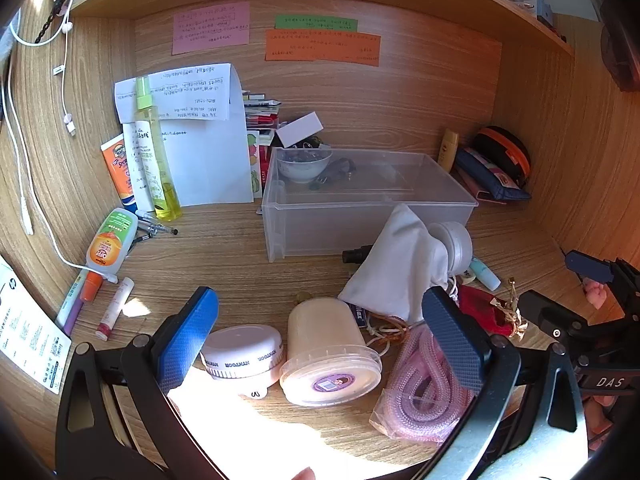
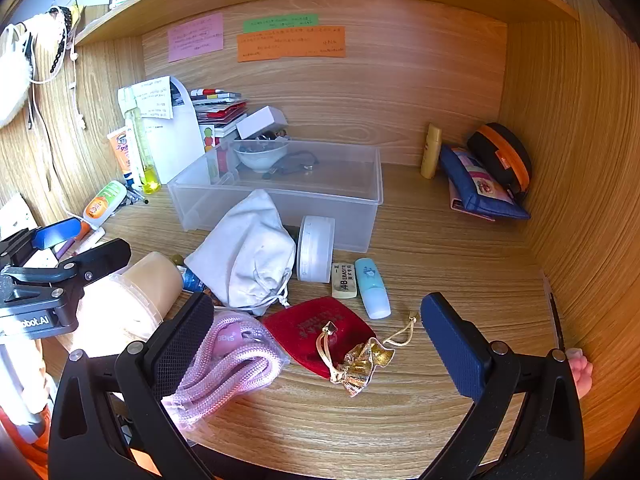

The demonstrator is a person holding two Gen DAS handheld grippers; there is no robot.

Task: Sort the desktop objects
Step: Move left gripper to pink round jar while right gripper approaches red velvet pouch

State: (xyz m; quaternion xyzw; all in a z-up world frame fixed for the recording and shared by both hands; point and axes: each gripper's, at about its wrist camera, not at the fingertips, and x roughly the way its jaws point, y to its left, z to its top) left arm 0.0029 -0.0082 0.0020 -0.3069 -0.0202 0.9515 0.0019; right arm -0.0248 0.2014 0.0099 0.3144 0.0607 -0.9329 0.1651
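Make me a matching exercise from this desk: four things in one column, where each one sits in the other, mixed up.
Things:
1. bowl
2. eraser
3. red pouch
4. yellow bottle

Places:
A. standing against the back wall
B. between the right gripper's open fingers
C. inside the clear bin
D. beside the pale blue tube

Pairs: 1-C, 2-D, 3-B, 4-A
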